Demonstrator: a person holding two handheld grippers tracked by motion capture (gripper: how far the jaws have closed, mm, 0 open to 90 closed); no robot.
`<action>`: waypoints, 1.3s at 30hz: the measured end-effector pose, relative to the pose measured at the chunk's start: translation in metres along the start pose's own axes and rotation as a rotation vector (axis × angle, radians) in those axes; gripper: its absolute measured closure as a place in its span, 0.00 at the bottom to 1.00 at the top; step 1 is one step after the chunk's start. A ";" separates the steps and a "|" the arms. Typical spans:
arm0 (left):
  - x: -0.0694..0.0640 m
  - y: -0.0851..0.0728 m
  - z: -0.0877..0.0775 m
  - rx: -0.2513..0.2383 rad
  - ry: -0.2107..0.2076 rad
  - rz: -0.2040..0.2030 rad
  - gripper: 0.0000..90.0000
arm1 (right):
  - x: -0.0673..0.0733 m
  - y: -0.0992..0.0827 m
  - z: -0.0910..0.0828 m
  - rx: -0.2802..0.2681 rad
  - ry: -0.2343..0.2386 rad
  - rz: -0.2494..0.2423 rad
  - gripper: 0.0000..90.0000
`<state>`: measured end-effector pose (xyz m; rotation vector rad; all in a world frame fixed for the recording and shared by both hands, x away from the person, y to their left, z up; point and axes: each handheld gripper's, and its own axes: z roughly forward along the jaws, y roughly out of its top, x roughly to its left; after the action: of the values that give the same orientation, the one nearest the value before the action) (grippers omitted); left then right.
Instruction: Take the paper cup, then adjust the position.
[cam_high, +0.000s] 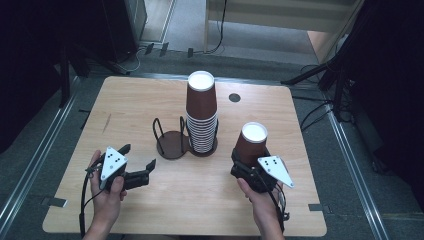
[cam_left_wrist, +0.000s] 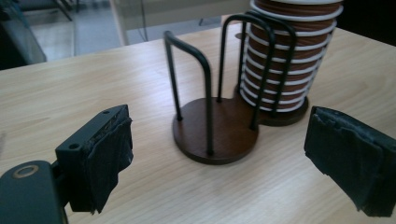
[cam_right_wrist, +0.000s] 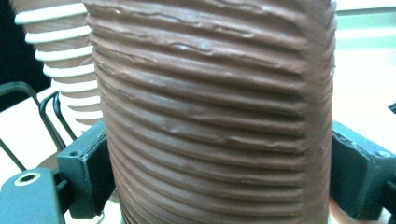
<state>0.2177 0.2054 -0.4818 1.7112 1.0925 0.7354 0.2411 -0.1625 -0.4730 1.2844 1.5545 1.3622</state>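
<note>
A tall stack of brown ribbed paper cups (cam_high: 202, 115) stands upside down in the right ring of a dark wire cup holder, and the holder's left ring (cam_high: 172, 144) is empty. My right gripper (cam_high: 248, 165) is shut on a single brown cup (cam_high: 251, 142), held upside down with its white base up, to the right of the stack. In the right gripper view both pads press the cup's ribbed wall (cam_right_wrist: 210, 116), with the stack (cam_right_wrist: 60, 60) behind at left. My left gripper (cam_high: 138, 156) is open and empty, left of and in front of the holder (cam_left_wrist: 215, 130).
The wooden table (cam_high: 150, 100) has a small dark round hole (cam_high: 234, 97) near its far edge. Dark stand legs and cables lie on the floor around the table. Bare wood stretches between my two hands at the near edge.
</note>
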 end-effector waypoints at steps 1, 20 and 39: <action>-0.002 0.001 0.001 0.003 -0.015 0.005 0.09 | 0.002 -0.001 -0.001 0.003 0.001 -0.013 0.11; -0.031 0.011 -0.001 0.016 -0.234 0.038 0.09 | 0.033 -0.041 0.005 -0.002 0.051 -0.200 0.12; -0.044 0.013 0.002 0.042 -0.300 0.054 0.09 | 0.057 -0.057 0.009 0.017 0.079 -0.343 0.12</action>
<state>0.2051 0.1628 -0.4700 1.8239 0.8615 0.4708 0.2217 -0.1032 -0.5241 0.9282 1.7489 1.1935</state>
